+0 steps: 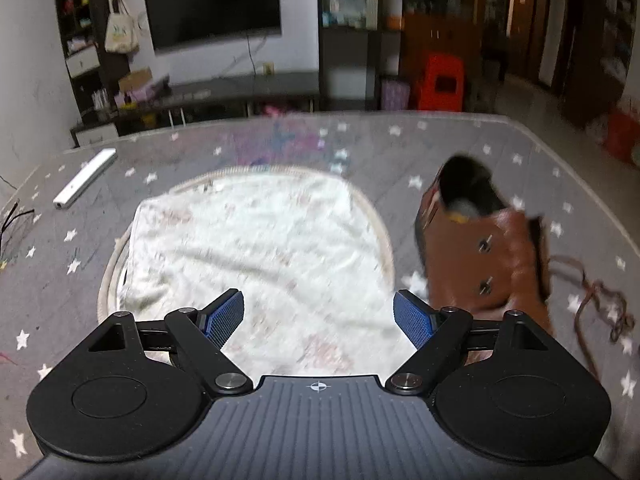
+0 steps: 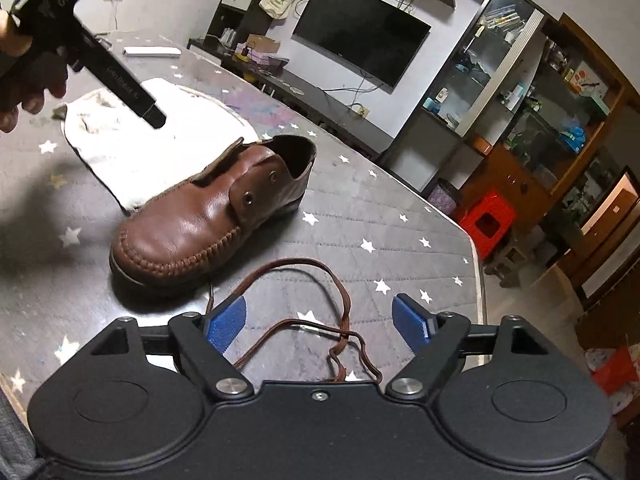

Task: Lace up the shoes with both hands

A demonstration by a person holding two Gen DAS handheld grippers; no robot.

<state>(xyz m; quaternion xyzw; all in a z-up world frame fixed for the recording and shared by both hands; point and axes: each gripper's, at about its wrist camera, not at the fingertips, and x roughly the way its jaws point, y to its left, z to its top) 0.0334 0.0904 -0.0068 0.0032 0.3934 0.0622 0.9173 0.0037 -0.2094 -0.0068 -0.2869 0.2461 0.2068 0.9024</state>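
the counter [image 2: 380, 208] has lots of bare room to the right of the shoe [image 2: 208, 216] and behind it. in front of the shoe, the lace [image 2: 320, 320] lies loose in loops, right under the wide-open right tongs [image 2: 320, 320], and could catch a tip. a white cloth [image 1: 256, 248] fills the middle, under the wide-open left tongs [image 1: 318, 316]. the shoe sits just beside the cloth's right edge. a white bar [image 1: 84, 178] lies far off at the back left, well apart from everything.
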